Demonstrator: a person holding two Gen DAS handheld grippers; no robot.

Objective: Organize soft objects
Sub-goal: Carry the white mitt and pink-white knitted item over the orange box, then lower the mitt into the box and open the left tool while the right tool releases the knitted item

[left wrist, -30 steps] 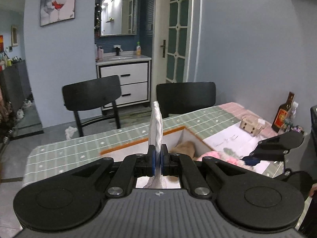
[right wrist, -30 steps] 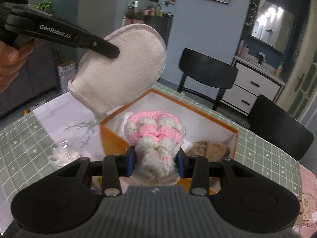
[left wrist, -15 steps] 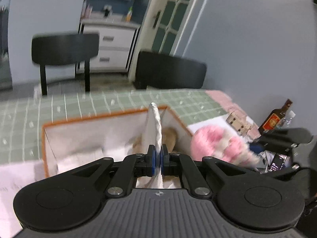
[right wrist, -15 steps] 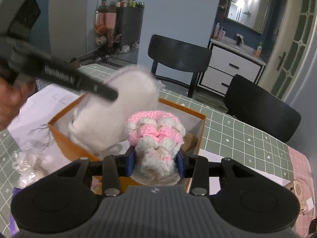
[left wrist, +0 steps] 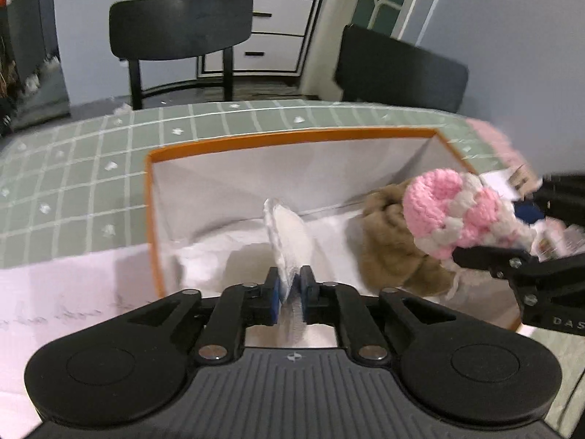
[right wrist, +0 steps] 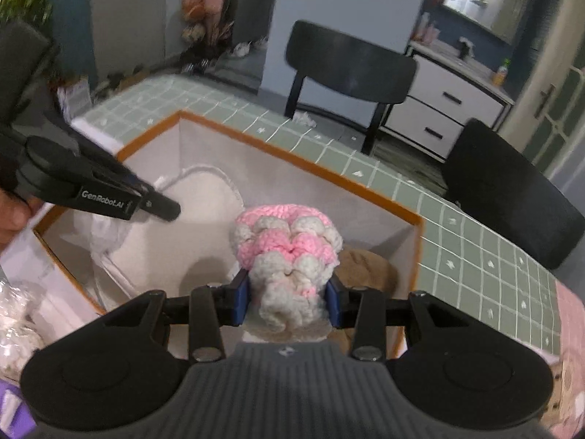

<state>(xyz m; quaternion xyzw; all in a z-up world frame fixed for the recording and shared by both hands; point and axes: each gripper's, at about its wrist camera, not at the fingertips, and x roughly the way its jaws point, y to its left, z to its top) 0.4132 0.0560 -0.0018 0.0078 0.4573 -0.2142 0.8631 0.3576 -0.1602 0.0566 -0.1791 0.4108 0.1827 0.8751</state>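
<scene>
An orange-rimmed box [left wrist: 292, 136] with white inner walls stands on the green-tiled table; it also shows in the right wrist view [right wrist: 303, 159]. My left gripper [left wrist: 290, 292] is shut on a white mitt [left wrist: 290, 236], lowered inside the box's left half; the mitt [right wrist: 197, 197] touches white soft stuff on the floor. My right gripper [right wrist: 289, 301] is shut on a pink-and-white crocheted piece [right wrist: 289, 248] and holds it over the box's right half, above a brown furry item [left wrist: 395, 245].
Two black chairs [left wrist: 182, 36] [left wrist: 398, 69] stand behind the table. A white paper [left wrist: 65, 292] lies left of the box. Clear crinkled bags [right wrist: 18, 325] lie at the box's near left. A white cabinet [right wrist: 449, 106] stands beyond.
Both grippers have come down and forward over the box. The white mitt went from above the rim to down inside it. The crocheted piece moved over the box's right half.
</scene>
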